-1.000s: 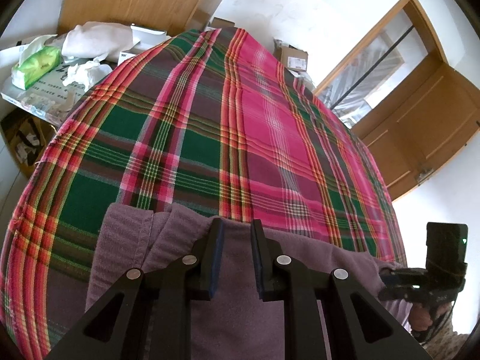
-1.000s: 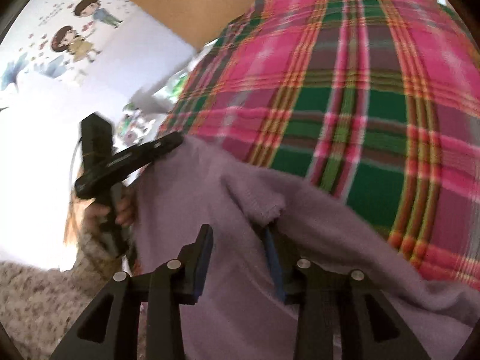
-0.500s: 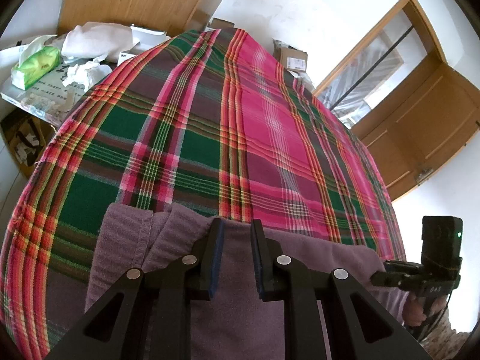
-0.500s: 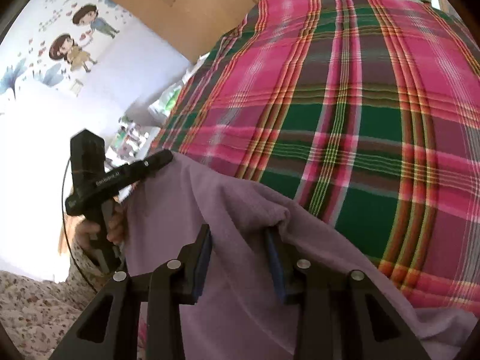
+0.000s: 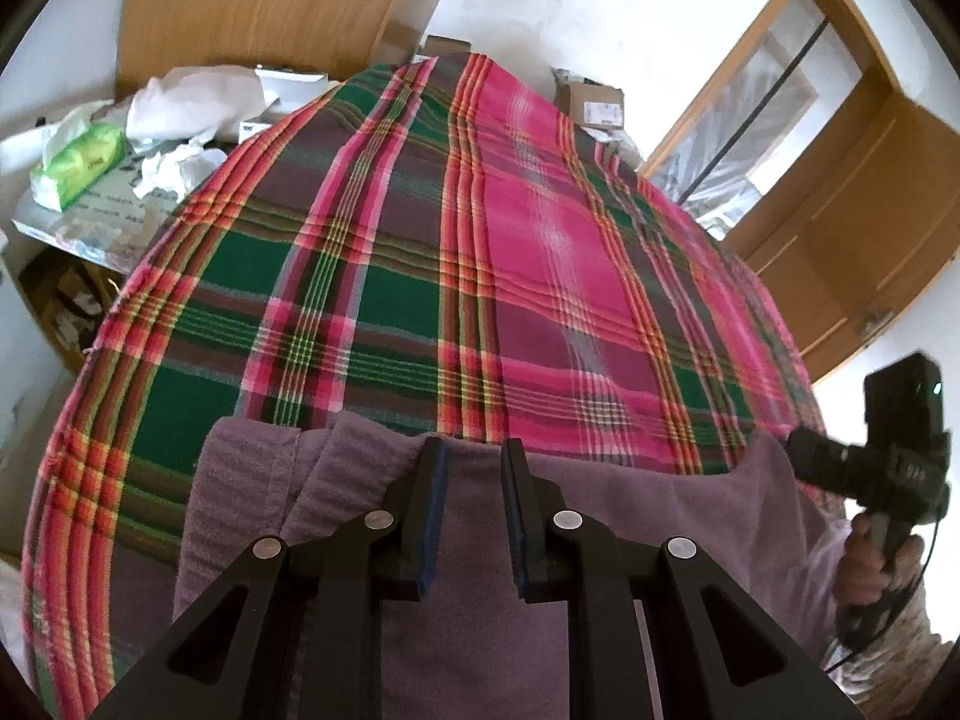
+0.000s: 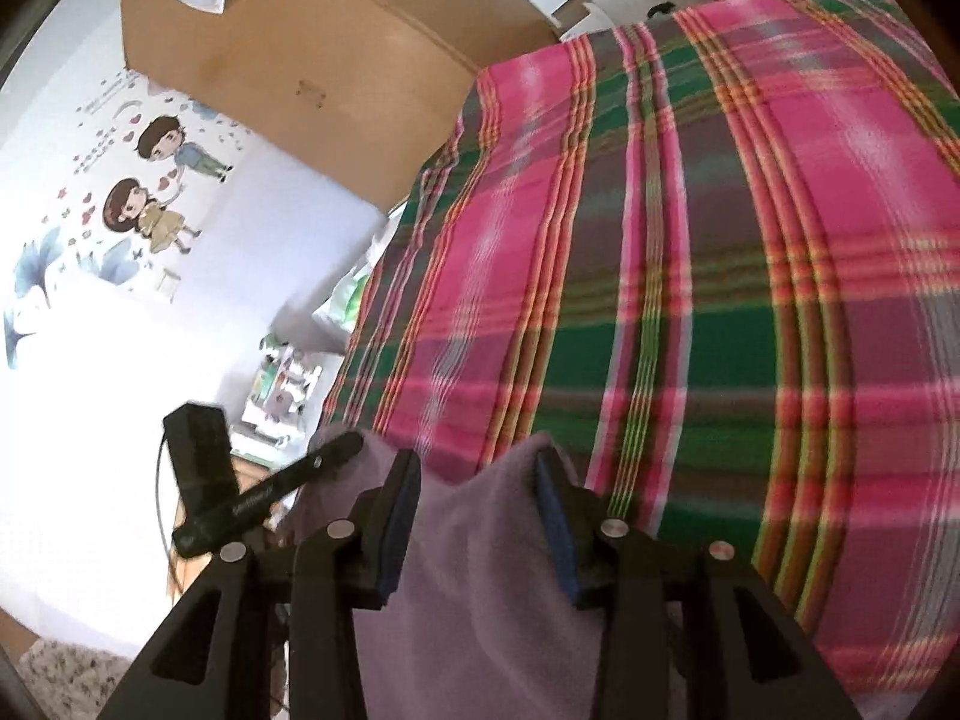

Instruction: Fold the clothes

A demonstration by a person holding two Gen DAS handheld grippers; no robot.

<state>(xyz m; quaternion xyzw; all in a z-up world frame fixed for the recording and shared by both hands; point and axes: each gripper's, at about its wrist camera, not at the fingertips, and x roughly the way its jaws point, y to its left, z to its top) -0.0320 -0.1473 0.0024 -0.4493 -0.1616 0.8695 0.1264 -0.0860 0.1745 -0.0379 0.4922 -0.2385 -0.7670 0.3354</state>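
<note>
Both tools clamped on top edge of mauve fleece garment [image 5: 480,618], left tool [image 5: 471,456] at 9 o'clock end, right tool [image 6: 477,468] at 3 o'clock, long axis running between them, hanging over red-green plaid bed cover [image 5: 456,276], neither nearer.

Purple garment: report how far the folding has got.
Done: the purple garment lies bunched at the near edge of the plaid bedspread, no neat fold visible. In hand: left gripper and right gripper each pinch its upper edge. Left: apparently the whole fold.
</note>
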